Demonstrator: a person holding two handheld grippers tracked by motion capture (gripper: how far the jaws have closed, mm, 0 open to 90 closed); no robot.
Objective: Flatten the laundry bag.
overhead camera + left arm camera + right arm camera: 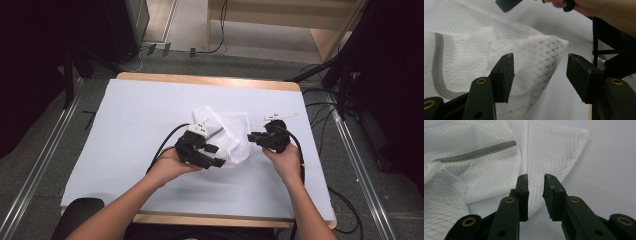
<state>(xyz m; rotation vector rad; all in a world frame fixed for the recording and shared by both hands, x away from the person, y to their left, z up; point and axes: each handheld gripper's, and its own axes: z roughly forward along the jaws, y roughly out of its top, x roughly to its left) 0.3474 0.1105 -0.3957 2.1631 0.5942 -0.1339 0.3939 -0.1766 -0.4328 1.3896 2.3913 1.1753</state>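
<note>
A white mesh garment (231, 131) with a grey trim band (476, 153) lies crumpled at the middle of the table. My left gripper (214, 155) sits at the garment's near-left edge, held from below by a hand. In the left gripper view its jaws (540, 75) stand wide apart, and a folded corner of the mesh (541, 52) rises between them without touching the pads. My right gripper (253, 136) points left at the garment's right edge. Its jaws (535, 185) are a narrow gap apart with nothing clamped, and the mesh (549, 150) lies just beyond the tips.
A white sheet (135, 130) covers the wooden table (200, 79). Black cables (162, 147) trail from both grippers. Metal rails (40, 165) run along the floor on both sides, and a wooden shelf unit (320, 30) stands behind the table.
</note>
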